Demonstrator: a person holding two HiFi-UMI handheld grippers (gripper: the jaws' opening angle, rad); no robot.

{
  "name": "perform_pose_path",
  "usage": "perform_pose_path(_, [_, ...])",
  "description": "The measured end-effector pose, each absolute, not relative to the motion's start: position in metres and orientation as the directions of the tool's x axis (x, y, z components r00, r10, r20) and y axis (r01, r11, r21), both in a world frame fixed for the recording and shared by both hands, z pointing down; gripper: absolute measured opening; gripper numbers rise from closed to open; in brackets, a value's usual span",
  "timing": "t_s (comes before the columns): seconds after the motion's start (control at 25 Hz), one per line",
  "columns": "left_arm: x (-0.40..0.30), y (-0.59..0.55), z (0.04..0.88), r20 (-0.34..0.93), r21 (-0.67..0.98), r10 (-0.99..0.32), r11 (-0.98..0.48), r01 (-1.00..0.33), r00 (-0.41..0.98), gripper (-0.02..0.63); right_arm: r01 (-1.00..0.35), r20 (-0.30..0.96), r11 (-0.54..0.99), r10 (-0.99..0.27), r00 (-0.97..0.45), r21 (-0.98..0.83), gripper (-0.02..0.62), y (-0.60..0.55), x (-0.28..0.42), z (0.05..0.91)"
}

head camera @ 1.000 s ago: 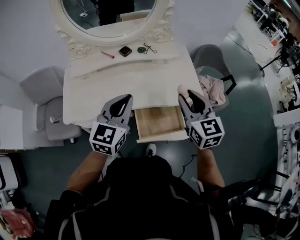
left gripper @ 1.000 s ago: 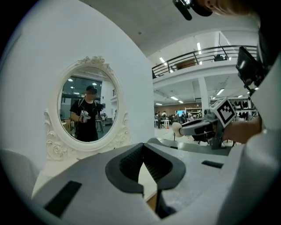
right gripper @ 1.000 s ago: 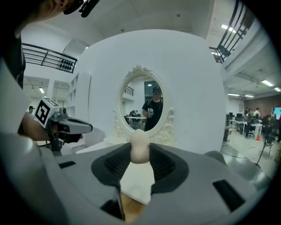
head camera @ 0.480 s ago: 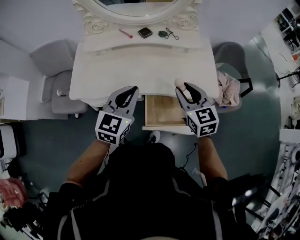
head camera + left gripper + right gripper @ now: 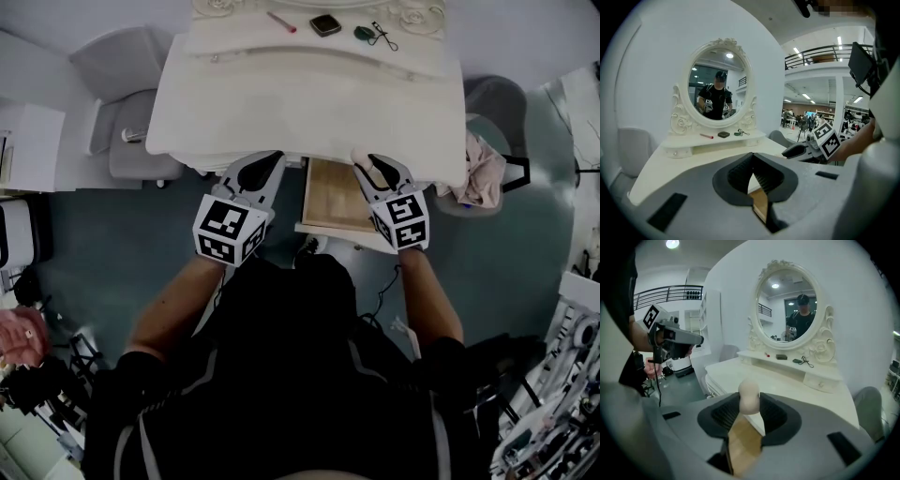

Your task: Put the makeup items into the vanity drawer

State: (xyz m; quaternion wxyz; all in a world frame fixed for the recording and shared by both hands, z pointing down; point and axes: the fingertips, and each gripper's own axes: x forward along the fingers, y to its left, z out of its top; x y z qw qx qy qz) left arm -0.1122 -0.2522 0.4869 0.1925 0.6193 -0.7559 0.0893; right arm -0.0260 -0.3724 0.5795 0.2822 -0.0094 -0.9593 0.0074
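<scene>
A beige makeup sponge sits between the pads of my right gripper, which is shut on it. In the head view this gripper hovers with the sponge over the back right corner of the open wooden drawer, at the vanity's front edge. My left gripper is shut and empty, just left of the drawer. On the vanity's back shelf lie a red lipstick, a black compact, a green item and an eyelash curler.
The white vanity top is bare in the middle. An oval mirror stands behind the shelf. Grey chairs stand at the left; another chair with a pink cloth is at the right. A white cabinet is far left.
The vanity has slid upward in the head view, and the drawer now lies between the two grippers. The right gripper still holds the sponge; the left stays shut.
</scene>
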Motion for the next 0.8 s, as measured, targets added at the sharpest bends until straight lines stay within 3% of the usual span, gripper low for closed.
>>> perform_pose_path(0.2, [-0.118,-0.242,0.505,0.435,0.123,-0.883,0.254,-0.959,-0.178,0.003,0.119,0.599,0.993,0.103,-0.794,-0.013,0.143,-0.353,-0.031,0.628])
perform_pose_path(0.8, [-0.132,-0.228,0.538,0.495,0.124,-0.841,0.317,-0.94,-0.218,0.003,0.333,0.745,0.941,0.183,-0.642,0.055,0.146,-0.32,-0.032,0.74])
